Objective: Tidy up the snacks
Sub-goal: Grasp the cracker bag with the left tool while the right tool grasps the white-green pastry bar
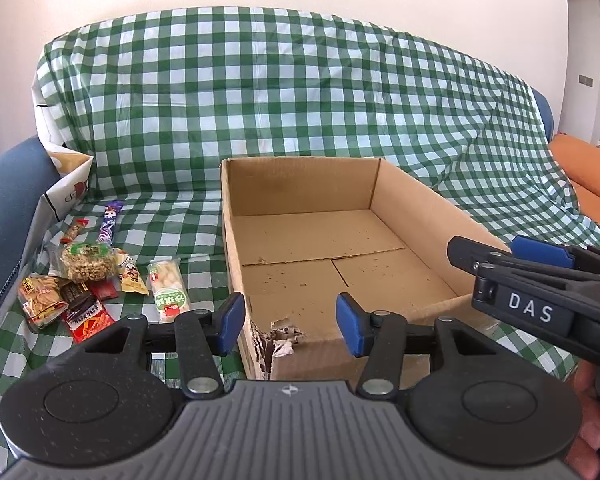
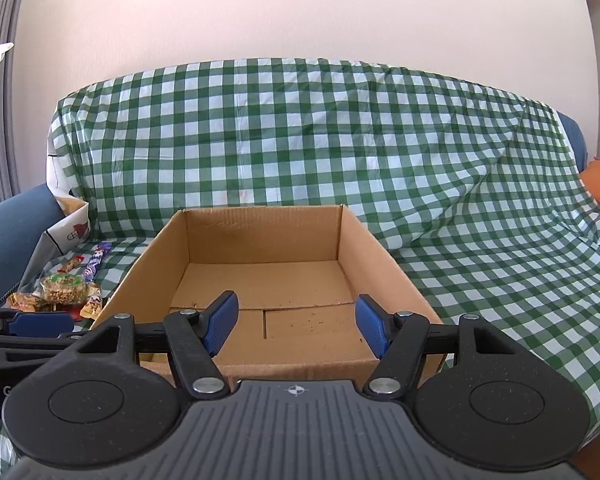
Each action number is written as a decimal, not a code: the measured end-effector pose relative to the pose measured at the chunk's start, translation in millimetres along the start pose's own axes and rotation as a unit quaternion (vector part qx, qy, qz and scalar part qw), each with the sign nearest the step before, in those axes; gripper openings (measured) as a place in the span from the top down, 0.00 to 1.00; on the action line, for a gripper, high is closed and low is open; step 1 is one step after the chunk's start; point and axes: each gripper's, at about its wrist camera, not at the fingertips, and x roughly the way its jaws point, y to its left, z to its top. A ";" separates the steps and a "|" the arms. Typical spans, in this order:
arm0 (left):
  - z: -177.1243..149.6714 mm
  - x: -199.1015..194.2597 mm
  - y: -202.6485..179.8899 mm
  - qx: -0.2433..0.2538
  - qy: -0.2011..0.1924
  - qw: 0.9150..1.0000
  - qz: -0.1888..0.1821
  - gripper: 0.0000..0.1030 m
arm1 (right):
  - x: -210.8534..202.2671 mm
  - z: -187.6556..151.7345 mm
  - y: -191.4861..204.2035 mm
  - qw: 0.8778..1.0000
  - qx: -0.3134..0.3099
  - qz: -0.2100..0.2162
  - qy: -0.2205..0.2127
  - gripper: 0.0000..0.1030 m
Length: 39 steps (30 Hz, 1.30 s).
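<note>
Left wrist view: both grippers, left [image 1: 290,322] and right [image 1: 512,250], hover apparently empty.

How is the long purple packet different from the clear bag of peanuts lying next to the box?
The purple packet is long, thin and opaque with printed wrapping; the bag of peanuts is short, plump and see-through, showing the nuts. The purple packet lies farther back by itself on the checked cloth, while the bag of peanuts sits on the pile of other snacks. Both lie outside the cardboard box, on its left, untouched by either gripper.
</note>
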 end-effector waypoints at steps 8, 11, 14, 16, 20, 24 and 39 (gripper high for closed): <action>3.6 0.9 13.7 -0.027 0.008 0.999 -0.035 0.47 | -3.4 -0.2 4.9 1.000 0.002 -0.002 0.008 0.56; 4.9 -3.6 17.2 -0.023 0.002 0.999 -0.041 0.62 | -5.7 0.0 9.5 1.000 0.008 0.006 0.008 0.59; 5.6 -8.1 22.8 -0.021 -0.003 0.999 -0.034 0.80 | -6.9 2.1 17.1 0.999 0.021 0.021 0.015 0.59; 6.3 -11.2 33.4 -0.037 -0.003 0.999 -0.029 0.83 | -9.9 4.4 24.1 0.999 0.013 0.034 0.012 0.59; 9.5 -19.7 66.0 -0.067 -0.012 0.998 -0.006 0.83 | -7.0 7.1 39.6 0.999 -0.002 0.045 0.018 0.59; 5.7 -18.1 123.9 -0.100 -0.027 0.994 0.041 0.83 | -1.9 16.2 68.6 0.997 -0.013 0.071 0.017 0.63; 7.9 85.9 289.0 -0.233 0.057 0.952 0.192 0.47 | 134.3 -6.0 239.6 0.983 -0.122 0.105 0.094 0.44</action>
